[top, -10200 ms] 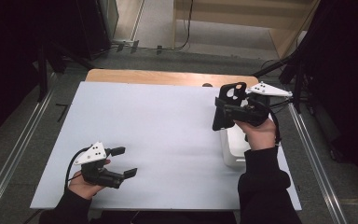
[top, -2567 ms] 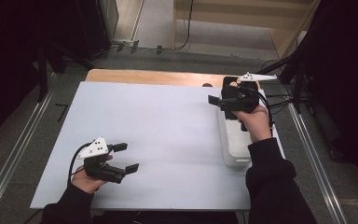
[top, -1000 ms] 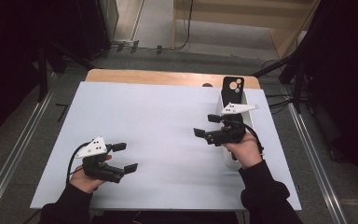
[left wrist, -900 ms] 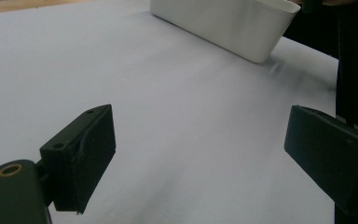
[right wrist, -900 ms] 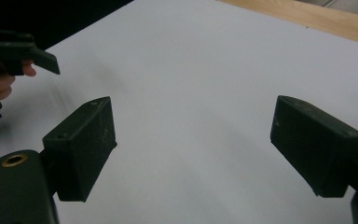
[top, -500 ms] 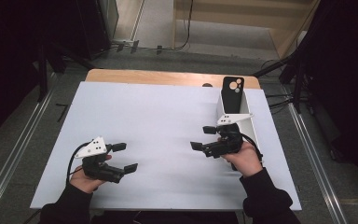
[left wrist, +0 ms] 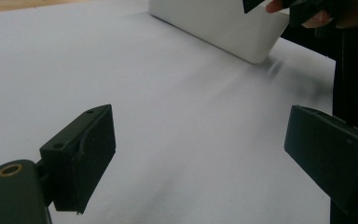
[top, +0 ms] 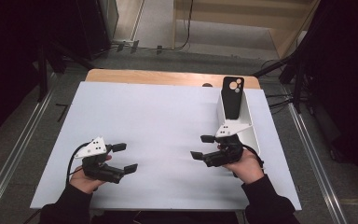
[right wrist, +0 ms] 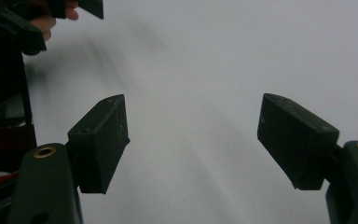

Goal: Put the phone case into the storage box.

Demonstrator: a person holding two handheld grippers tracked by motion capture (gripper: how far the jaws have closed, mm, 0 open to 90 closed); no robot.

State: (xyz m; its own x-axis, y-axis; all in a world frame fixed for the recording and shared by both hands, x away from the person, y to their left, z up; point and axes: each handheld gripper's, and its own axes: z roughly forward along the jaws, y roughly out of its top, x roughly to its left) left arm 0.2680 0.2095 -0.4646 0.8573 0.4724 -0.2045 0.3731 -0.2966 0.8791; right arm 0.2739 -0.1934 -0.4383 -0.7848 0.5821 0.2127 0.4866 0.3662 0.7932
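Phone case (top: pixel 233 97): black, camera cutouts at its top, standing upright in the white holder (top: pixel 250 131) just behind my right tool (top: pixel 204 147).
Right tool: released, jaws just been closing, nothing between them.
Left tool (top: pixel 123 157): released, empty, low over the worktop (top: pixel 158 116).

Even overhead light keeps the white worktop (top: pixel 168 121) bright while the room around it sinks into darkness. Both gripper views are soft, the sheet streaked with blur beyond sharp black fingers (right wrist: pixel 102 140).

High overhead view; two close, table-level (top: pixel 168 121) tool views.
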